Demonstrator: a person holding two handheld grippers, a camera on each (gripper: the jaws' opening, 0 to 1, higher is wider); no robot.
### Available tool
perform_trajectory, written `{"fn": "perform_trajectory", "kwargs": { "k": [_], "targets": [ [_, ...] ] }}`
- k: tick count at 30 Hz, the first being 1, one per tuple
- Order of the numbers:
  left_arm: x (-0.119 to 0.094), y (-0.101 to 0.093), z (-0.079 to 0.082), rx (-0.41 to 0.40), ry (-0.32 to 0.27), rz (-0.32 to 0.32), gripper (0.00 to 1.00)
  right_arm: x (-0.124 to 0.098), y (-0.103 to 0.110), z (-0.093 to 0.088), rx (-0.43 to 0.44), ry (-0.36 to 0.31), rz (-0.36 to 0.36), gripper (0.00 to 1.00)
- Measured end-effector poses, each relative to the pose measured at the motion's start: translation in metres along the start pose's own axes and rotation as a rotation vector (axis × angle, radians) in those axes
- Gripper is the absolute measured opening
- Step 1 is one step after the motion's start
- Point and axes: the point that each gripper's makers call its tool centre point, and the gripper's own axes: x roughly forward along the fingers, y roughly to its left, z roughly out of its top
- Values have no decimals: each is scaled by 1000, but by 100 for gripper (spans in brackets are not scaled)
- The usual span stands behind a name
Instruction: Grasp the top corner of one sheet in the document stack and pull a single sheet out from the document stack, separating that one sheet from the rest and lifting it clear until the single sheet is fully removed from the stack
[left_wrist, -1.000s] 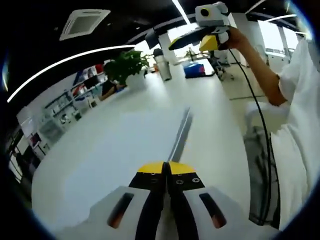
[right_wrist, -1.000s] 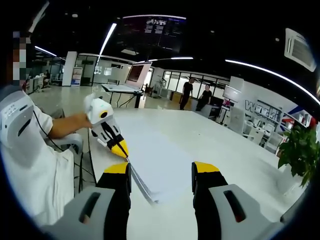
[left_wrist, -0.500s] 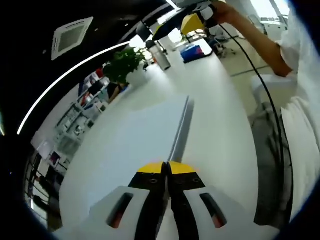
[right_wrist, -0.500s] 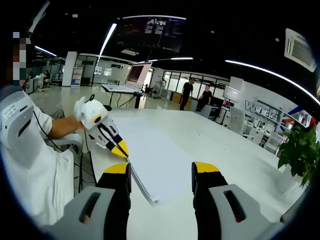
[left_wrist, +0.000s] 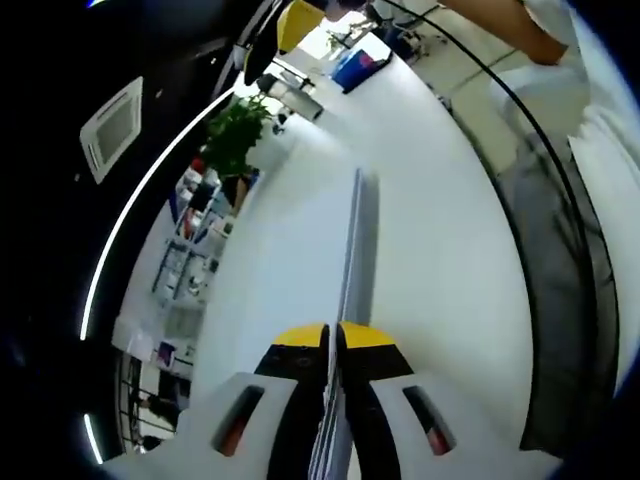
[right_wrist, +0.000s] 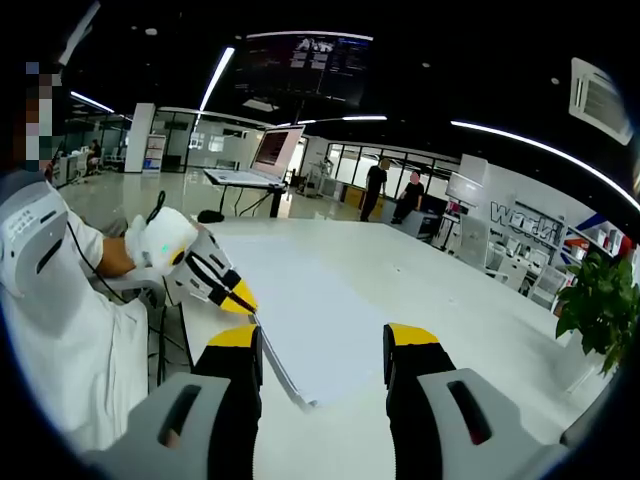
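Left gripper (left_wrist: 333, 335) has its yellow-tipped jaws pressed together on the near edge of one paper sheet (left_wrist: 352, 250), seen edge-on as a thin line running away over the white table (left_wrist: 440, 260). In the right gripper view, same gripper (right_wrist: 243, 298) comes in from the left, tips pinching the sheet's near left corner, w/ that corner raised a bit off the document stack (right_wrist: 320, 315), which lies flat on the table (right_wrist: 440, 270) between the right gripper's jaws. Right gripper (right_wrist: 322, 345) is wide open, holding nothing, hovering near the stack's near edge. Person's white sleeve (right_wrist: 60, 330) is at left. Far right stands a potted plant (right_wrist: 598, 295); two people (right_wrist: 390, 190) stand far behind the table.
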Motion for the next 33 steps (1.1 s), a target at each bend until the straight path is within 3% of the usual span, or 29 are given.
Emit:
{"fn": "perform_trajectory", "kwargs": {
  "k": [8,10,12,16,20,22,23,26,30,33],
  "targets": [
    [-7,5,-2,-8,-18,10,11,1,0,0,0,3,1,48],
    [-6,6,-2,68,-7,30,14,1,0,0,-1,2,1,48],
    [-6,7,-1,194,24,65,17,1,-1,0,0,-1,0,48],
    [-5,5,4,326,58,111,18,1,-1,0,-2,0,1,48],
    [-5,6,5,371,74,131,19,0,0,1,-4,-3,2,48],
    [-7,10,6,436,91,162,19,0,0,1,-4,-3,2,48],
    [-6,10,6,425,91,159,19,0,0,1,-5,-3,2,48],
    [-7,11,7,262,45,119,23,0,0,1,-6,-3,2,48],
    [-9,15,1,-25,-32,43,25,0,0,0,-6,-1,1,48],
    [-8,18,-6,-283,-83,-25,29,0,1,0,-7,1,2,48]
  ]
}}
